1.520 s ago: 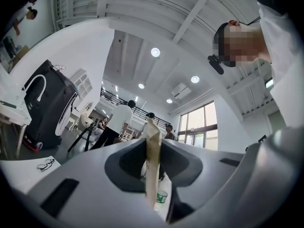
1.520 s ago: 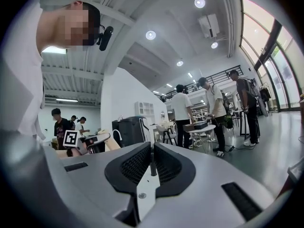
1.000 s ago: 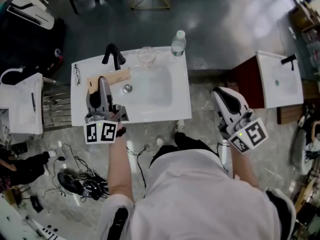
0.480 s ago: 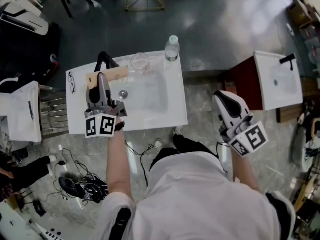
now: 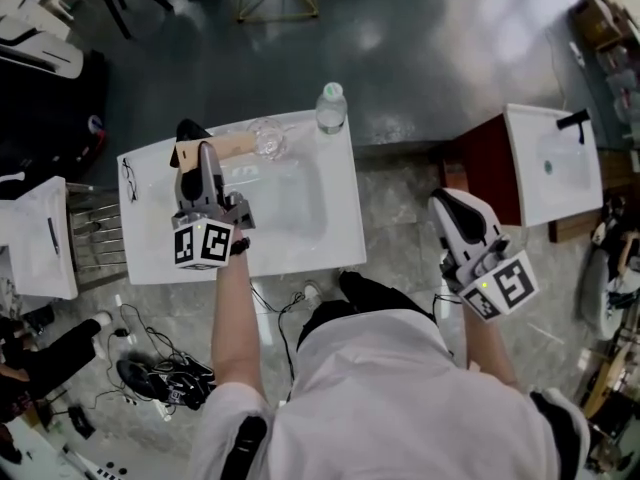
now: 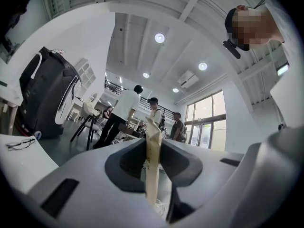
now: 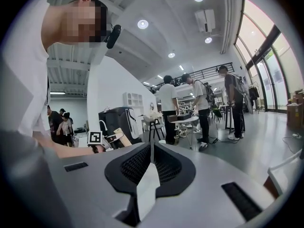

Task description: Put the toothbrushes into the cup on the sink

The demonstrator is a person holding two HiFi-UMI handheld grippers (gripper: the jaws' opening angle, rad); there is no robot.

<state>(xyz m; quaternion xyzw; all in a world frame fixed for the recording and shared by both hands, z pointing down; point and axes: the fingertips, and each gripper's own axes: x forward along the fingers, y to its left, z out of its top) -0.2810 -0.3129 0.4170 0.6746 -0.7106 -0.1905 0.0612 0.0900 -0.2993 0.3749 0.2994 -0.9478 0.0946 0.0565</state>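
Note:
My left gripper (image 5: pixel 205 154) hangs over the left part of the white sink (image 5: pixel 335 218), shut on a flat tan toothbrush pack (image 5: pixel 222 149). In the left gripper view the pack (image 6: pixel 152 165) stands edge-on between the jaws. Its far end points toward the clear glass cup (image 5: pixel 266 138) at the sink's back rim, just right of the black faucet (image 5: pixel 187 130). Whether the pack touches the cup I cannot tell. My right gripper (image 5: pixel 446 201) is held over the floor, well right of the sink. Its jaws (image 7: pixel 152 156) are shut with nothing gripped.
A water bottle (image 5: pixel 330 108) stands at the sink's back right corner and a pair of glasses (image 5: pixel 128 174) lies on its left rim. Other white sinks stand at far left (image 5: pixel 40 253) and far right (image 5: pixel 550 163). Cables (image 5: pixel 165 373) lie on the floor.
The left gripper has carried the tan pack farther back over the sink, toward the faucet and cup. The head view has shifted. The right gripper has hardly moved.

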